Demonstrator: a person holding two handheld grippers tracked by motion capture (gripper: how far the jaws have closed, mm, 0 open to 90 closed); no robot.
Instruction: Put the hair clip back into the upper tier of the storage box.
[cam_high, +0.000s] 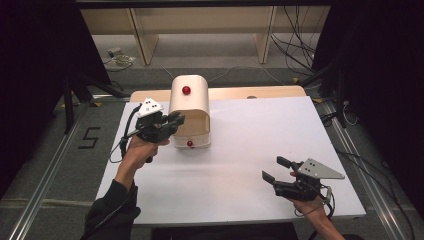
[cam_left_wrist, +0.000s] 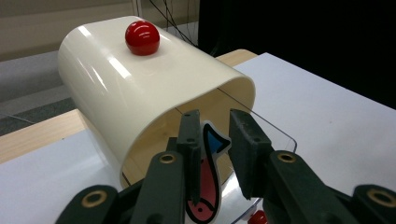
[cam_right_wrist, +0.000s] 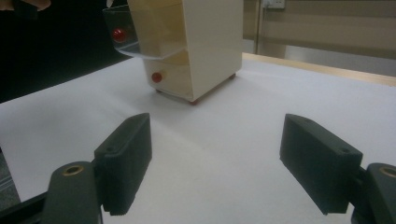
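High view: the cream cabinet (cam_high: 189, 111), a small round-topped box with a red knob (cam_high: 186, 90) on its crown, is the reference for all positions below. It stands toward the far left of the white table (cam_high: 280, 135), with its clear upper drawer (cam_right_wrist: 122, 39) pulled out toward the person and a closed lower drawer with its own red knob (cam_high: 189, 144) beneath. The left gripper (cam_high: 170, 122) sits just to the left of the cabinet's open front, at upper-drawer height. In the left gripper view the jaws stand narrowly set with a flat fish-shaped cut-out (cam_left_wrist: 205, 179), pink with a blue tail, between them; it lies against the left jaw, but contact with the right jaw cannot be confirmed, so the grip appears light. The cut-out points tail-first into the cabinet's mouth, above the clear drawer. The right gripper (cam_high: 272, 170) rests well apart from the cabinet, near the table's front right, its jaws spread wide and holding nothing. Step in hand, as judged: placing the fish into the open upper drawer. The next move calls for lowering the cut-out within the drawer walls, spreading the jaws to release it, withdrawing clear, then pushing the drawer shut by its knob (cam_right_wrist: 118, 34).
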